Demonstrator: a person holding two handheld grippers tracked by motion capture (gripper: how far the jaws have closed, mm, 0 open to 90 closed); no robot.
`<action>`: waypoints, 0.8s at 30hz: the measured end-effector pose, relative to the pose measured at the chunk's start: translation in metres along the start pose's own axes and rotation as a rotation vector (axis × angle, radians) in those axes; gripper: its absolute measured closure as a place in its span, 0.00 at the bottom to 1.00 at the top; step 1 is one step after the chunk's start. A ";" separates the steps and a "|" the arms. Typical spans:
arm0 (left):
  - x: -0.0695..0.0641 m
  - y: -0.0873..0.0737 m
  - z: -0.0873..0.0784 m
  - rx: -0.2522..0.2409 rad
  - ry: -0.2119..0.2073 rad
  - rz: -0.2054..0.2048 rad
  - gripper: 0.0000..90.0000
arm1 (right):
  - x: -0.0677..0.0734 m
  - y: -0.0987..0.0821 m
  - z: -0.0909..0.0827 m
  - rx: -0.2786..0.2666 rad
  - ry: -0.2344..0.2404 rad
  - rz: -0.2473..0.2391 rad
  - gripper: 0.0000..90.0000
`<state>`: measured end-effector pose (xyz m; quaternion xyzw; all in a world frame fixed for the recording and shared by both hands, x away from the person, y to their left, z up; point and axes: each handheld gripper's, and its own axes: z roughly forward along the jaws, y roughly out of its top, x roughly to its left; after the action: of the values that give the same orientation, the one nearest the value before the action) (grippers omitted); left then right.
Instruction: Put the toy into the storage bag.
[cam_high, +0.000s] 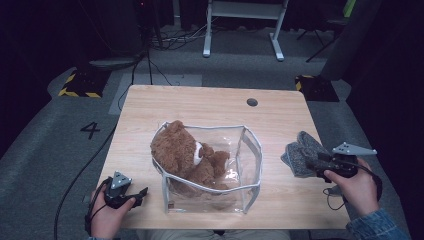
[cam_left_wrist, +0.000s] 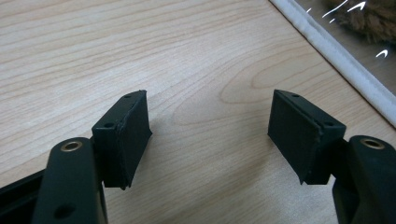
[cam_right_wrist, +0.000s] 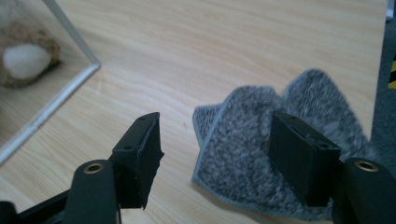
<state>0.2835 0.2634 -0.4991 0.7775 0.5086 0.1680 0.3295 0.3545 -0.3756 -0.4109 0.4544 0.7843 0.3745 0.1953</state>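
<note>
A brown teddy bear (cam_high: 186, 155) lies inside a clear plastic bag with white piping (cam_high: 250, 170) in the middle of the wooden table (cam_high: 210, 107). A grey fuzzy cloth (cam_high: 301, 152) lies crumpled near the table's right edge. My right gripper (cam_high: 316, 163) hangs open just over the cloth (cam_right_wrist: 243, 154); one pad (cam_right_wrist: 299, 156) is above the fabric, the other over bare wood. My left gripper (cam_high: 141, 196) rests open at the front left corner, its jaws (cam_left_wrist: 210, 135) wide over bare wood, with the bag's white edge (cam_left_wrist: 345, 60) off to its right.
A cable hole (cam_high: 252, 102) sits in the table's far right part. Black cables trail from both grippers. Beyond the table are a grey floor, a white desk frame (cam_high: 242, 30) and yellow-black floor markings (cam_high: 80, 82).
</note>
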 end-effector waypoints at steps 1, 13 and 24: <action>0.000 0.000 0.000 0.001 0.000 0.003 0.33 | 0.000 -0.006 0.004 0.009 -0.001 -0.003 0.39; -0.002 -0.001 0.004 -0.011 0.001 0.050 0.30 | 0.004 -0.057 0.031 0.070 0.001 -0.029 0.38; -0.002 0.001 0.007 -0.011 0.008 0.059 0.27 | 0.012 -0.082 0.042 0.023 -0.004 -0.058 0.33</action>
<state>0.2873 0.2596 -0.5033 0.7895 0.4860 0.1837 0.3268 0.3295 -0.3732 -0.5000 0.4345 0.8010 0.3586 0.2024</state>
